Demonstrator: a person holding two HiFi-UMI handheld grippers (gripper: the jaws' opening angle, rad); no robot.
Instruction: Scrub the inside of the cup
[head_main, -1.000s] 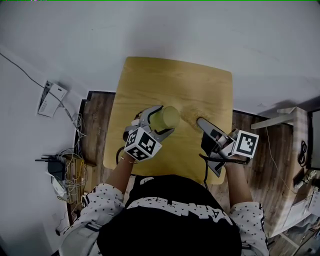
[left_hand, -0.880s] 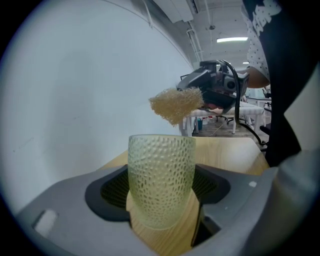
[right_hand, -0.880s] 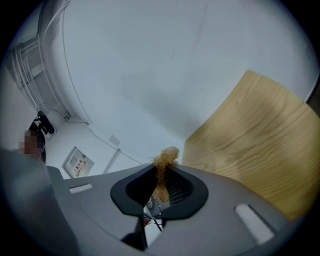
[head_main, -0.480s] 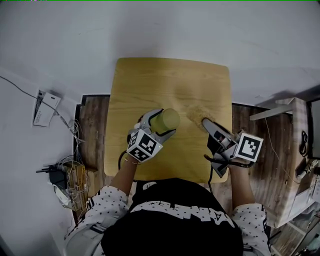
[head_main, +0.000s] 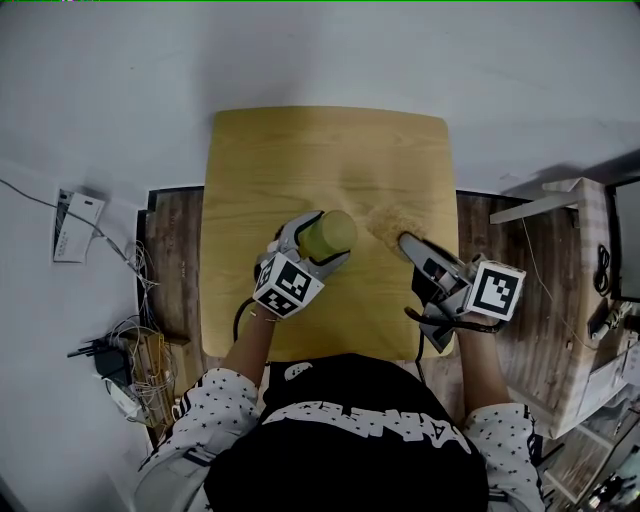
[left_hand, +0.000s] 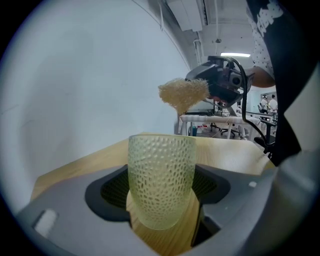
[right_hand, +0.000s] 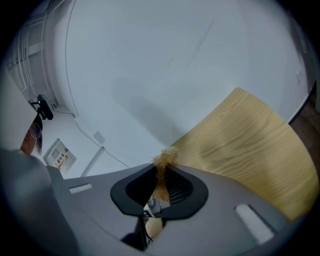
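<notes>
Over the table, head view: left gripper (head_main: 326, 240) is clamped across the yellow-green cup (head_main: 330, 232), one jaw on each flank, jaws spread wide. The cup sits above the middle of the wooden table (head_main: 260, 160), with its long axis running along the jaws and its far end pointing away from the hand. Right gripper (head_main: 405, 243) is just to the right, jaws together on a tan fibrous scrubber (head_main: 383, 222). The scrubber is near the cup but outside it, not touching. Both marker cubes face up at the camera. The person wears a black top with white print and dotted sleeves. On the floor left of the table are a cable tangle (head_main: 130, 350) and a white box (head_main: 78, 225).

Left gripper view: the cup (left_hand: 161, 180) fills the gap between the two dark pads (left_hand: 112, 192), and both press on its dimpled wall. It is translucent, with the rounded base toward the camera and the rim away. Tabletop shows under and behind it; can't tell whether the base touches the wood. The scrubber (left_hand: 182, 93) hangs above and beyond the rim, apart from it, pinched at the right gripper's tip.

Right gripper view: jaws are closed on the scrubber (right_hand: 161, 172). A thin strip of fibres sits between the pads and a tuft sticks out past the tips. The table (right_hand: 250, 145) lies to the right, with a white wall (right_hand: 150, 60) behind.
</notes>
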